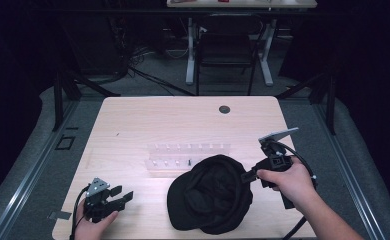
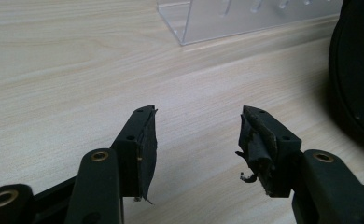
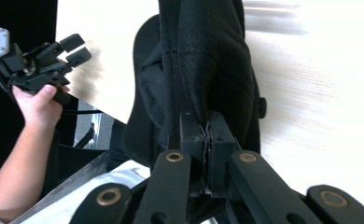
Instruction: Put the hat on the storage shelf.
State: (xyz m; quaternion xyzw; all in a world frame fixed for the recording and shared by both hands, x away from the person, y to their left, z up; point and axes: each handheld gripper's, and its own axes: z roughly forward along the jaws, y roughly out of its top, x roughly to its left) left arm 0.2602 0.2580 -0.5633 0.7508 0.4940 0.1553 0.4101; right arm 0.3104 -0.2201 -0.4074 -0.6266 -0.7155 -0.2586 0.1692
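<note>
Black cap (image 1: 210, 195) near the front edge of the light wooden table (image 1: 183, 120), lying opening-up with the inside of the crown showing, just in front of a clear acrylic rack (image 1: 189, 156) with small pegs. Right side of the cap touching the right gripper (image 1: 248, 175), held in the person's right hand (image 1: 288, 182).

In the right gripper view, jaws pressed together on a fold of the cap's black fabric (image 3: 203, 70), cloth rising out of the pinch in a bunched ridge. Firm clamp on the edge of the crown, by the look of it.

Left gripper (image 1: 118, 196) low at the front left corner of the table, in the left hand (image 1: 95, 222), well apart from the cap. In the left gripper view, jaws standing wide apart over bare wood, nothing between them, worn pad material fraying on one fingertip (image 2: 259, 140); cap's dark edge (image 2: 357, 70) at the far right.

Likely handling: light, soft, floppy crown that folds and sags rather than keeping shape; woven cloth, easy to pinch, unlikely to slip or break. Stiffer brim probable, though which part is brim is hard to tell here. Best hold at a seam or rim edge; a second pinch on the opposite rim probably needed to spread or lift it evenly.
</note>
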